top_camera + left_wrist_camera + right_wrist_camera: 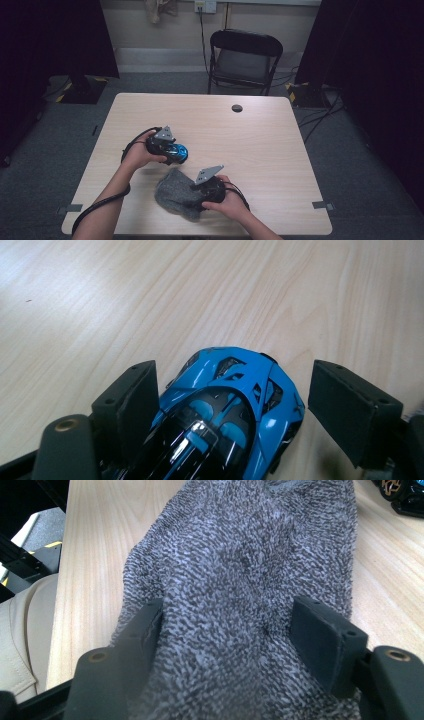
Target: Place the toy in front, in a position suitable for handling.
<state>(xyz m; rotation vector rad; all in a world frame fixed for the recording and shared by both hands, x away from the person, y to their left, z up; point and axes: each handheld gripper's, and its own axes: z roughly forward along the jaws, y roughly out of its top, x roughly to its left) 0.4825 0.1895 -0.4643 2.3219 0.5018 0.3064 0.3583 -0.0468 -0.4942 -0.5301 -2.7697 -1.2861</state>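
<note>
Two hand-held tongs are working at a blue toy car and a grey knitted cloth on the tabletop.

The left tongs (232, 405) are straddling the blue toy car (227, 415), which is sitting on the pale wooden tabletop (260, 135) left of centre; one jaw is lying against the car's side while the other is standing clear of it, so the tongs are spread and not gripping. The right tongs (225, 640) are reaching over the grey knitted cloth (240, 570), which is lying near the person's edge just beside the car; both jaws are pressing into the fabric, gripping a wide fold.
</note>
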